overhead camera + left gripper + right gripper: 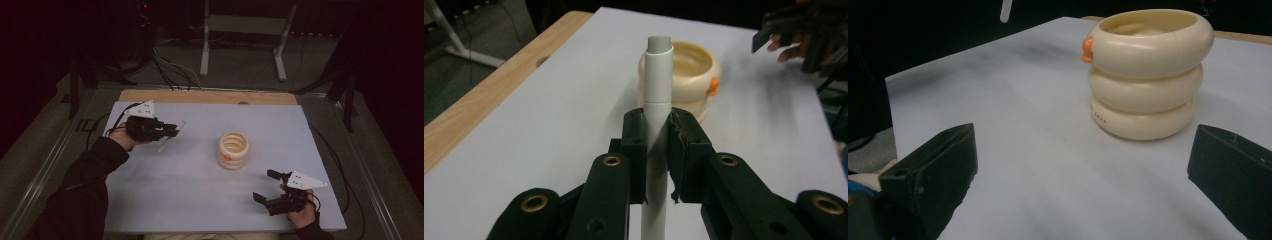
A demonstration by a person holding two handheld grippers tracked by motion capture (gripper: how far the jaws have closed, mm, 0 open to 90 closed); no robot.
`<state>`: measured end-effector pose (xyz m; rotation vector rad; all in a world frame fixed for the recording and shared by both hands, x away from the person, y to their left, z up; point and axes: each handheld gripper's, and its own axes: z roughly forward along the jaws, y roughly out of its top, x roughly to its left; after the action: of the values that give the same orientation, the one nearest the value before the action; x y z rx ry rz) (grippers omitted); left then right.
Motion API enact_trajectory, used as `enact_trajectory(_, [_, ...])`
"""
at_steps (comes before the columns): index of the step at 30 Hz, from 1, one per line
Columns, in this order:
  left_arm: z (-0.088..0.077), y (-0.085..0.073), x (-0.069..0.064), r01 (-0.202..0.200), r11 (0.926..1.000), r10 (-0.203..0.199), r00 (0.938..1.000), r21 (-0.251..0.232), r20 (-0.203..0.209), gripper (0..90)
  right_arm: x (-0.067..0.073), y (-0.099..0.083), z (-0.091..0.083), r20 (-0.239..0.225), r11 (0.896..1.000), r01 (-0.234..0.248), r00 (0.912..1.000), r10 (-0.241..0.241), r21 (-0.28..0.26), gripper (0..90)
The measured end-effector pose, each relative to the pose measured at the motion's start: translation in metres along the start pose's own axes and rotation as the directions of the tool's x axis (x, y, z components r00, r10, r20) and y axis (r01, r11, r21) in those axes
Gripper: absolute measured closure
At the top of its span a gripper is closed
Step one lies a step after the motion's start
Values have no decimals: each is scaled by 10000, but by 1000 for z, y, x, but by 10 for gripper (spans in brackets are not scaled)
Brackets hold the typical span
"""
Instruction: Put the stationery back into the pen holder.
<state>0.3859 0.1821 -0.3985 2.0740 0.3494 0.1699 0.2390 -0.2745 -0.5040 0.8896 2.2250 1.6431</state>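
Left claw (172,131) sits over the far left part of the counter (175,190), held off the surface and pointing toward the middle. Its jaws are pressed onto a white pen-like tube (171,135), which crosses them and sticks out on both sides. In the left gripper view the left claw (657,150) pinches the tube (658,85) below its seam; the capped part with a pale grey tip rises above the pads.

A cream ringed cup (232,150), built like three stacked rolls, stands upright near the centre of the counter, a little right of middle. Small orange knob on its side near the rim, on the near side in the high view. Cup is open at the top; contents cannot be made out. Tube and cup are well apart.

Right claw (264,185) rests low at the near right corner, jaws spread wide, nothing between them. In the right gripper view the cup (1147,75) stands beyond the gap between the two black pads, untouched, with its orange knob (1088,50) facing left.
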Motion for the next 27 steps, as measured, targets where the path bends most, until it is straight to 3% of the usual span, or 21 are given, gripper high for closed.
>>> enact_trajectory(10, [7, 4, -7, 503, 9927, -477, 9985, -1097, 262, 792, 0, 0, 1, -23, 10000, -18, 10000, 18, 16, 0])
enact_trajectory(22, [12, 23, -12, 1106, 9681, -1075, 9939, -2250, 262, 793, 0, 0, 0, -41, 10000, -19, 10000, 19, -24, 0])
enact_trajectory(25, [15, 28, -13, 1265, 9600, -1245, 9919, -2499, 239, 793, 0, 0, 0, -30, 10000, -10, 10000, 9, -39, 0])
enact_trajectory(27, [16, 30, -13, 1373, 9505, -1364, 9904, -2787, 229, 793, 0, 0, 0, -33, 10000, -10, 10000, 10, -45, 0])
